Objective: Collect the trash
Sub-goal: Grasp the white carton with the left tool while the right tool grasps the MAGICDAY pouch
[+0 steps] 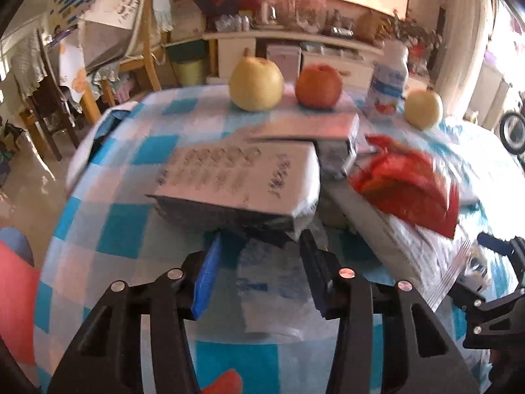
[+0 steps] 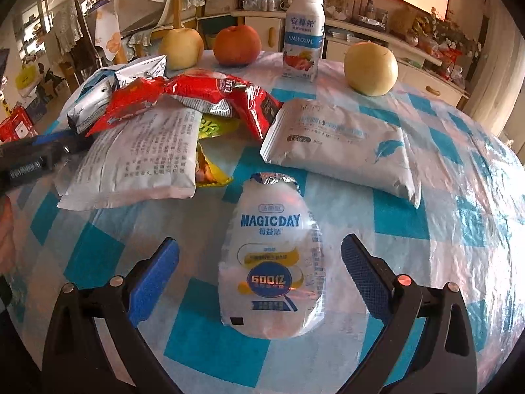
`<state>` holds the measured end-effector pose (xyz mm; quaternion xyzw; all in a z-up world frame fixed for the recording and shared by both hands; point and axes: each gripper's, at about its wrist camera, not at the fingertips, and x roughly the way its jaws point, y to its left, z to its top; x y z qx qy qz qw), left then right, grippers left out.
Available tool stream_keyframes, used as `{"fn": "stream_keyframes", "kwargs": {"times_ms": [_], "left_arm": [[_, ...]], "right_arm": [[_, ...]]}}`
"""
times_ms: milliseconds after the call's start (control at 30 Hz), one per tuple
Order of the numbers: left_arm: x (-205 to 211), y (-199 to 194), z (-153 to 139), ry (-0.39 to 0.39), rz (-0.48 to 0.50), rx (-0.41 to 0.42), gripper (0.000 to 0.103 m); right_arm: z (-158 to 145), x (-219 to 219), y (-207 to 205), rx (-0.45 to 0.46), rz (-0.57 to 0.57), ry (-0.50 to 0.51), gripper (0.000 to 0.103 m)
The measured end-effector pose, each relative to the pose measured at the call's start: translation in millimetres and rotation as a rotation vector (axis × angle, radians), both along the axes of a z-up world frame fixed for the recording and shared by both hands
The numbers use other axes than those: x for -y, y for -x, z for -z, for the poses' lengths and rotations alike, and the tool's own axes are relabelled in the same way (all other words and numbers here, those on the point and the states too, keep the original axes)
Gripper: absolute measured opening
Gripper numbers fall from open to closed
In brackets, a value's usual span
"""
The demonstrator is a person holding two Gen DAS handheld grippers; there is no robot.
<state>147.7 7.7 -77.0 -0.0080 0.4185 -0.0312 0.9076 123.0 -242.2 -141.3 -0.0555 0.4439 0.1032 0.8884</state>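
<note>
In the right wrist view a white MAGICDAY bottle [image 2: 270, 262] lies on the checked tablecloth between the fingers of my open right gripper [image 2: 261, 256], not touched. Behind it lie a white wipes pack [image 2: 341, 144], a white printed pouch [image 2: 137, 164], a red snack wrapper [image 2: 203, 95], a yellow wrapper [image 2: 210, 170] and a silver carton [image 2: 98, 98]. In the left wrist view my left gripper [image 1: 261, 246] is open over a flat white wrapper [image 1: 272, 292], just before a grey-white carton [image 1: 242, 180]. The red wrapper [image 1: 410, 187] lies to its right.
At the table's far edge stand two yellow pears [image 2: 182, 47] [image 2: 370, 67], a red apple [image 2: 238, 46] and an upright yogurt bottle [image 2: 303, 32]. Wooden chairs [image 1: 141, 49] and a cluttered white sideboard [image 1: 295, 42] lie beyond. The right gripper's body [image 1: 498, 282] shows at the left view's right edge.
</note>
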Motion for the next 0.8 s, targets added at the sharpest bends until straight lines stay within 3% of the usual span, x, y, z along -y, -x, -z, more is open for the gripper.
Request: {"fn": "stream_keyframes", "kwargs": {"times_ms": [33,100,200,267,333,500,667,800], "left_arm": [[-4.8,-1.7,-2.3,0.018,-0.004,0.009,0.074],[-9.4,0.2,-13.1,0.065,-0.033,0.047,0.089],[-6.3,-2.7,-24.2,0.102,-0.036,0.089,0.094],[0.6,-10.7,-25.3,0.062,-0.047,0.094,0.095],[4.5,-25.3,-19.3,0.010,-0.096,0.063,0.095],[-9.6,-61.2,-0.9,0.038,-0.244,-0.056,0.095],[-19.5,-62.7,4.9,0.011,-0.291,-0.079,0.095],[-40.3,-40.9,8.7,-0.037,-0.351,-0.073,0.095]], "right_arm": [[-0.8,0.2,0.0,0.003,0.002,-0.001,0.100],[-1.2,0.4,0.0,0.000,0.002,-0.010,0.100],[-0.6,-0.6,0.1,-0.003,-0.001,-0.017,0.100],[-0.3,-0.7,0.1,-0.006,-0.001,-0.020,0.100],[0.0,-0.3,-0.1,-0.009,-0.003,-0.022,0.100],[-0.4,1.7,0.6,-0.011,-0.003,-0.033,0.100],[2.4,2.7,-1.4,-0.026,-0.011,-0.049,0.100],[0.3,1.9,-0.2,-0.018,-0.015,-0.053,0.100]]}}
